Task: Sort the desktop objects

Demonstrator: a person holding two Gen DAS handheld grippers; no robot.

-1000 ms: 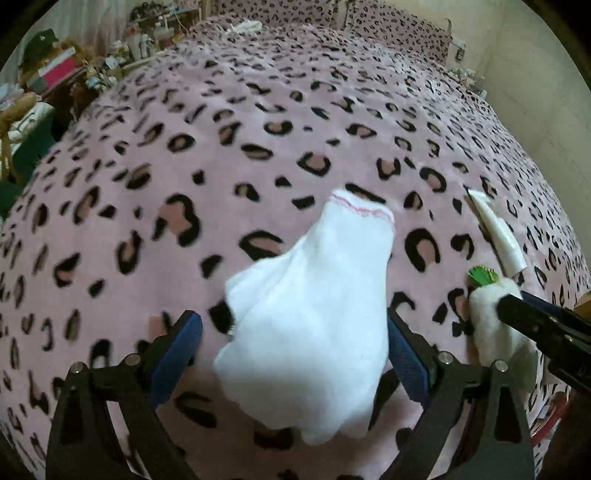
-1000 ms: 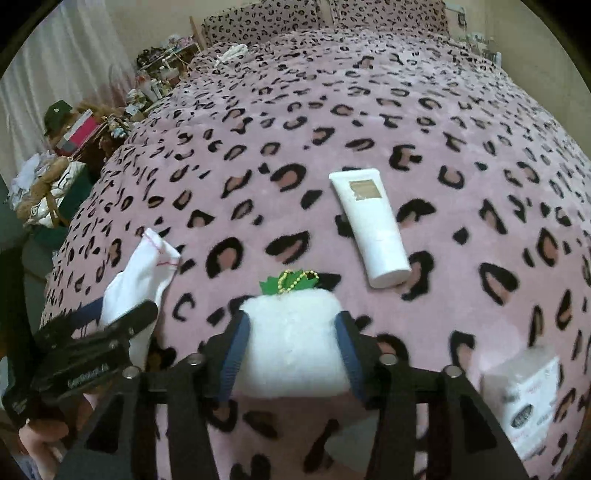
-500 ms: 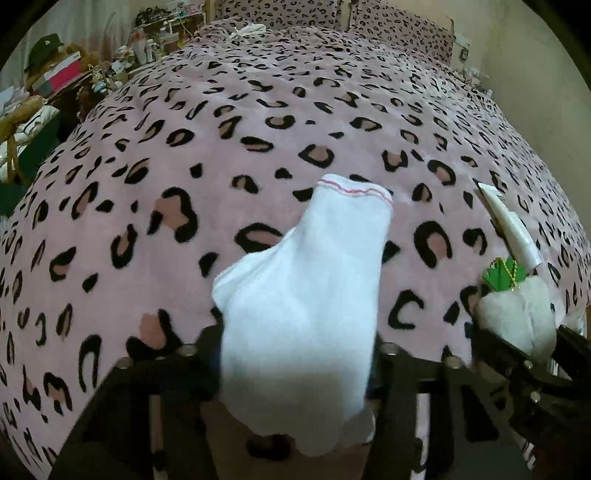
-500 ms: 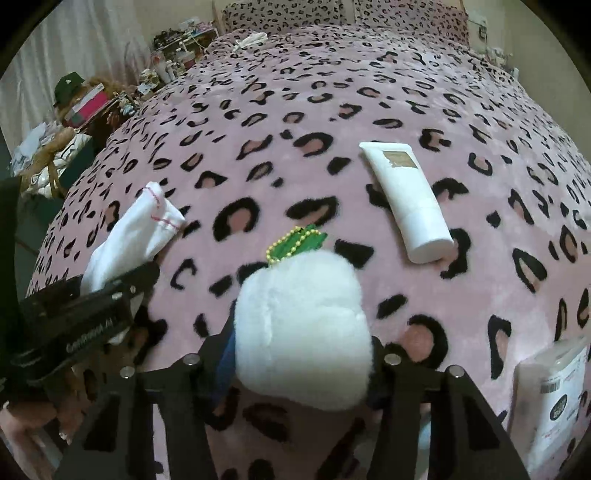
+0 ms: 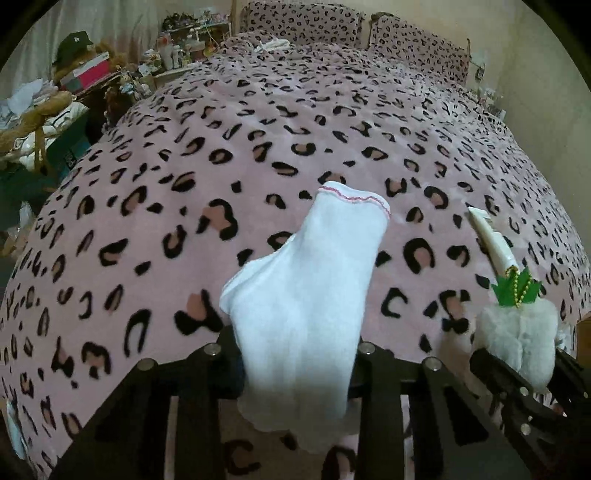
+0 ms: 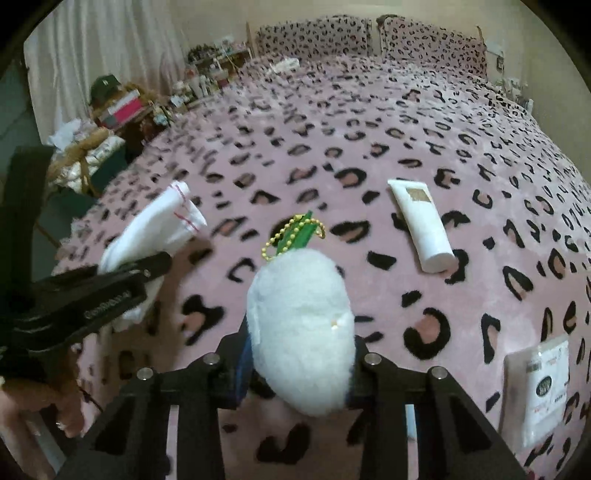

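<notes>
My left gripper (image 5: 297, 354) is shut on a white sock (image 5: 310, 280) with a pink-stitched cuff and holds it above the leopard-print bedspread (image 5: 258, 147). The sock also shows in the right wrist view (image 6: 155, 229). My right gripper (image 6: 299, 362) is shut on a white fluffy plush radish (image 6: 301, 328) with green leaves and a gold bead chain (image 6: 295, 232), lifted off the bed. The plush also shows at the right of the left wrist view (image 5: 517, 339). A white cream tube (image 6: 421, 225) lies on the bedspread beyond it.
A white packet (image 6: 543, 387) with a round black label lies at the near right of the bed. Two leopard pillows (image 6: 369, 33) stand at the headboard. A cluttered side area with boxes, a cap and bags (image 5: 55, 103) runs along the left of the bed.
Both grippers closed on their objects and lifted them: the left on the sock, the right on the plush radish. Both views have risen and tilted toward the far end of the bed.
</notes>
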